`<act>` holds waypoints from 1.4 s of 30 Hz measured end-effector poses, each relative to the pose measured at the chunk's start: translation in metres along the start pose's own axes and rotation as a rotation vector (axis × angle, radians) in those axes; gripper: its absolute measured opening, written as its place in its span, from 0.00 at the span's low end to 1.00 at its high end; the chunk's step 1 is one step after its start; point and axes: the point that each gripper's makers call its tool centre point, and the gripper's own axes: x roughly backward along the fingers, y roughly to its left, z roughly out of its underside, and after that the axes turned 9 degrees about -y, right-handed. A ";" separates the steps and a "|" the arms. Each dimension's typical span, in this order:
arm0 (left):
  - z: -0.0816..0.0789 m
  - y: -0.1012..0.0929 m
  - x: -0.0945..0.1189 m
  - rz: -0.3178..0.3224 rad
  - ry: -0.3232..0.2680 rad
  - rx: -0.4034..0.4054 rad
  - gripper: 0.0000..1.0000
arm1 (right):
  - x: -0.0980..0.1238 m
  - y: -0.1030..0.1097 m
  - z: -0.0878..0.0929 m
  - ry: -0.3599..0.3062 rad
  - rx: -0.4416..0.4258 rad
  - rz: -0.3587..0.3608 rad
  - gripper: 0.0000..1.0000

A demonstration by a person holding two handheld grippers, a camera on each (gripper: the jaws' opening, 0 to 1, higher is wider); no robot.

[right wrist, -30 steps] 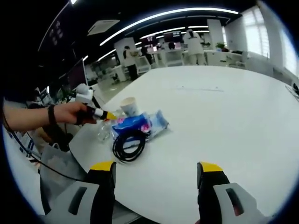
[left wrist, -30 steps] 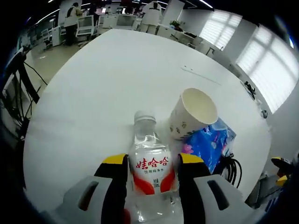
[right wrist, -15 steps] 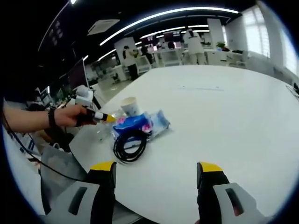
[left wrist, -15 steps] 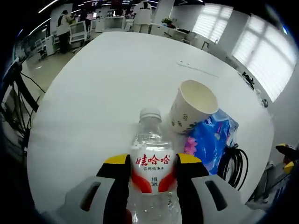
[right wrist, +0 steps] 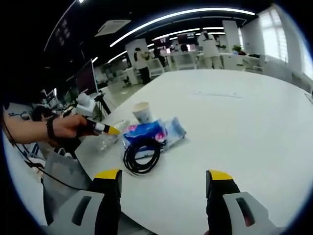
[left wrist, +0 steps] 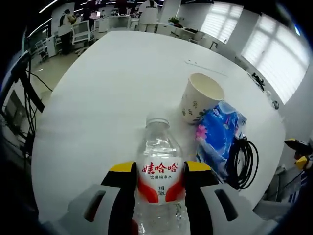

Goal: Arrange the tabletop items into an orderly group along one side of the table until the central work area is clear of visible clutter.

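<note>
Our left gripper (left wrist: 159, 178) has its jaws clamped on the water bottle (left wrist: 159, 171) at lower centre; paper cup (left wrist: 199, 99) and blue tissue pack (left wrist: 217, 142) sit right of it. Our right gripper (right wrist: 164, 186) shows jaws apart over the white surface (right wrist: 234, 122).

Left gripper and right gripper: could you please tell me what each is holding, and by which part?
The left gripper clamps the water bottle at its labelled body; the right gripper holds nothing.

You've got the clear plastic water bottle (left wrist: 159, 183) with its red-and-white label, a tilted white paper cup (left wrist: 200, 97) just beside the blue tissue pack (left wrist: 218, 142), and the black coiled cable (left wrist: 243, 163) touching that pack.
</note>
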 end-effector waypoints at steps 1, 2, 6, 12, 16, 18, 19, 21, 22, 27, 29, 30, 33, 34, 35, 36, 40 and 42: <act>0.002 0.001 0.002 -0.001 0.000 -0.001 0.38 | -0.001 0.000 0.000 -0.002 -0.002 0.000 0.71; 0.004 0.001 0.004 -0.002 0.001 -0.001 0.38 | -0.001 0.000 0.001 -0.001 -0.002 -0.003 0.71; 0.014 0.002 0.015 -0.007 0.008 -0.002 0.38 | -0.003 0.003 0.000 0.000 0.000 -0.011 0.71; 0.028 -0.003 0.029 0.007 0.021 0.002 0.38 | -0.007 0.009 0.002 0.003 0.001 -0.026 0.71; 0.035 -0.002 0.035 0.006 0.026 -0.004 0.38 | -0.010 0.011 0.003 0.007 0.006 -0.037 0.71; 0.038 -0.002 0.038 0.003 0.028 -0.007 0.39 | -0.010 0.014 0.001 0.003 0.007 -0.041 0.71; 0.039 -0.002 0.039 0.002 0.029 -0.008 0.39 | -0.011 0.014 0.002 0.004 0.008 -0.043 0.71; 0.040 -0.002 0.040 0.006 0.030 -0.012 0.39 | -0.011 0.014 0.001 0.004 0.011 -0.046 0.71; 0.040 -0.002 0.041 0.008 0.032 -0.012 0.39 | -0.011 0.014 0.001 0.005 0.013 -0.047 0.71; 0.041 -0.002 0.041 0.000 0.046 -0.009 0.41 | -0.011 0.019 -0.002 0.000 0.019 -0.052 0.71; 0.045 -0.003 0.036 0.003 0.065 -0.019 0.44 | -0.011 0.019 -0.002 -0.002 0.020 -0.052 0.71; 0.046 -0.004 0.035 0.000 0.071 -0.022 0.46 | -0.010 0.019 -0.002 -0.001 0.021 -0.052 0.71; 0.049 -0.004 0.031 -0.010 0.082 -0.034 0.48 | -0.008 0.018 -0.003 -0.009 0.018 -0.049 0.71; 0.050 -0.005 0.030 -0.015 0.085 -0.035 0.49 | -0.007 0.018 -0.003 -0.011 0.019 -0.047 0.71; 0.050 -0.004 0.029 -0.020 0.086 -0.039 0.49 | -0.005 0.019 -0.002 -0.011 0.018 -0.047 0.71; 0.052 -0.002 0.026 -0.029 0.088 -0.040 0.49 | -0.005 0.019 -0.001 -0.010 0.018 -0.047 0.71; 0.048 0.001 0.024 -0.045 0.068 -0.042 0.43 | -0.004 0.018 0.003 0.000 0.021 -0.049 0.71; 0.046 0.003 0.025 -0.047 0.050 -0.021 0.42 | -0.002 0.018 0.005 0.002 0.015 -0.049 0.71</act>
